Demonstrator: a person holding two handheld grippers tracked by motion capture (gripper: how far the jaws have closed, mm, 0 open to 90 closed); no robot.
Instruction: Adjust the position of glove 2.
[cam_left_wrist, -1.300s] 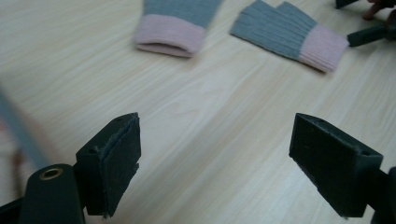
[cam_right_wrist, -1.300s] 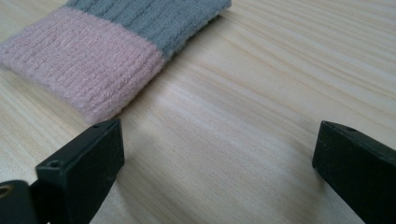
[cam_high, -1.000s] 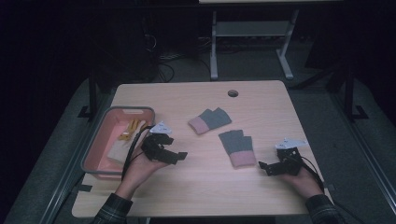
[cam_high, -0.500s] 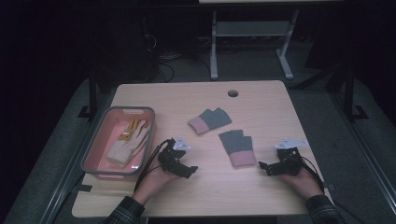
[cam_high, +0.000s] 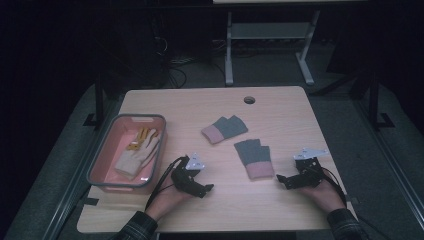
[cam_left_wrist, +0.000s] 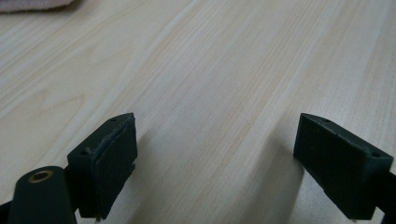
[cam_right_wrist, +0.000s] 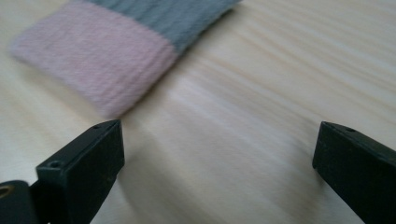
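Wood table (cam_high: 280, 107): landmark; both grippers sit low over its near edge.
Left gripper (cam_high: 204, 188): jaws spread wide, holding nothing, over bare wood near the bin (cam_high: 98, 165).
Right gripper (cam_high: 281, 179): jaws spread wide, empty, just right of the near glove (cam_high: 254, 157).
Near glove: flat mid-table, pink cuff toward the person.
Far glove (cam_high: 224, 128): flat, just behind it.

— High view? 
— Above the table's (cam_high: 280, 105) near edge, facing forward and down. 
— Gripper views? 
— Close over the tabletop; the right shares the nearer glove (cam_right_wrist: 116, 56) (cam_high: 254, 157).
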